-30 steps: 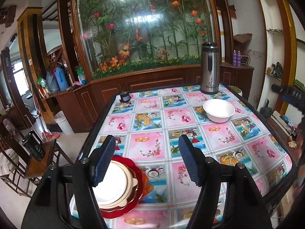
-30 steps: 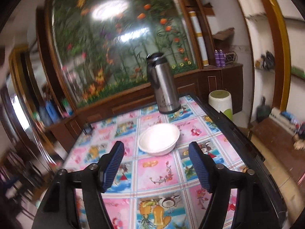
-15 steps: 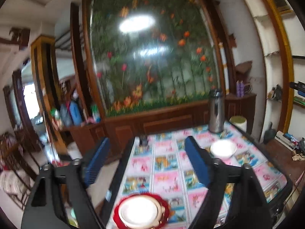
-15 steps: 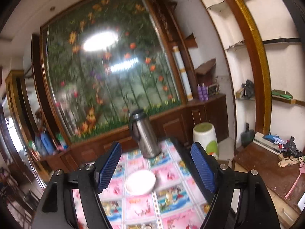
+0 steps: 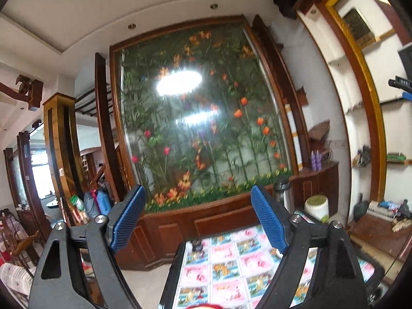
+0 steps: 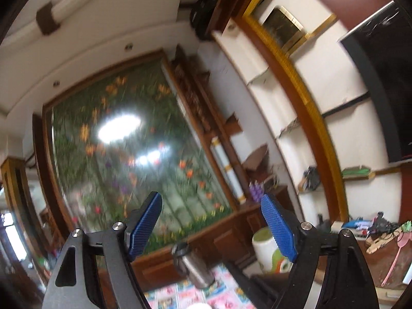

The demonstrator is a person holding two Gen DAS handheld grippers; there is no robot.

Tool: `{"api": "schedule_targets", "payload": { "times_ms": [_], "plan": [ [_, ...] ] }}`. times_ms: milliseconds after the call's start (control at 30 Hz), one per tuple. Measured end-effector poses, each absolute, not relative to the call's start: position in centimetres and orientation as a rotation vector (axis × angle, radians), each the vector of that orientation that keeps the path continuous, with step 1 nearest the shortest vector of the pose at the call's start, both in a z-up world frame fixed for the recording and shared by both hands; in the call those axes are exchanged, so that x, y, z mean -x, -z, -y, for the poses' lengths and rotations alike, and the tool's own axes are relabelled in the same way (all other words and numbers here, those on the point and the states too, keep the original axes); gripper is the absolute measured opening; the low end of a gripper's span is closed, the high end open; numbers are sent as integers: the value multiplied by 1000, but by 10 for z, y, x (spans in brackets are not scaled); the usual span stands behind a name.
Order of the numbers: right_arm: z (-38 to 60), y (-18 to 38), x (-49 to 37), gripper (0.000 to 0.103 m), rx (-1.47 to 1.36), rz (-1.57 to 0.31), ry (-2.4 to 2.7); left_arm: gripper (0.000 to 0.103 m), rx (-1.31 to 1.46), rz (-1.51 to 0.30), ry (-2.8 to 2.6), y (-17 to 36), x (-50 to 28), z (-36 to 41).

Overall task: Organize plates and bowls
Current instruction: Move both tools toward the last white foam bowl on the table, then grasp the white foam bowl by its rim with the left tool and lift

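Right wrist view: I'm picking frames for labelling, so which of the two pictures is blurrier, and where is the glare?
Right wrist view: blurrier, the flower panel smeared, the steel flask soft, a white glare patch high on the glass. Left wrist view: sharper, flowers on the panel distinct, the same glare near the top, only the patterned tablecloth soft. Both show fisheye bending at the edges.

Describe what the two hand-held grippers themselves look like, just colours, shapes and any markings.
Both look alike. The left hand-held gripper and the right hand-held gripper each have two matte black, angular arms with triangular cut-outs and silver round bolt heads at the joints. Each finger carries a long blue pad with a fine cross-hatched texture. No cables, lettering, sleeves or hands show in either view.
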State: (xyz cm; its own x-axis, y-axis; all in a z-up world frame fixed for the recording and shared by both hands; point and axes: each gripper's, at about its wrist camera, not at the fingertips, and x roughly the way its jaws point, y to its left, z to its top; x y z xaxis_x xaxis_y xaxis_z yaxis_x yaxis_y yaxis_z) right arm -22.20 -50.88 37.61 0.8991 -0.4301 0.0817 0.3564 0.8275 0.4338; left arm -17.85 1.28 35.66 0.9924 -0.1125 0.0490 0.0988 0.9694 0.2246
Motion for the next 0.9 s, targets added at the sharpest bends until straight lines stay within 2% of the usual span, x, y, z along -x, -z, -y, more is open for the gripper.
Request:
{"api": "schedule_targets", "payload": {
  "times_ms": [100, 167, 233, 300, 400, 500, 667, 767, 900],
  "plan": [
    [512, -391, 238, 86, -418, 223, 443, 92, -185, 134, 121, -372, 188, -13],
    [509, -392, 234, 89, -402, 209, 431, 103, -157, 169, 136, -370, 189, -8],
    [500, -380, 209, 91, -372, 127, 391, 103, -134, 171, 174, -358, 175, 2],
    [490, -359, 173, 91, -347, 17, 325, 103, -125, 77, 241, -334, 144, 25],
    [470, -300, 90, 91, -357, -221, 188, 103, -117, -144, 330, -285, 86, 68],
    [454, -208, -7, 91, -410, -487, 32, 103, -92, -394, 372, -208, -1, 109],
    [442, -66, -123, 89, -530, -808, -43, 103, -119, -677, 229, -84, -126, 161],
    [445, -13, -159, 89, -512, -884, -5, 103, -85, -812, 168, -25, -177, 174],
    [453, 33, -186, 90, -519, -891, 50, 103, 23, -899, 142, 22, -231, 182]
  ]
}}
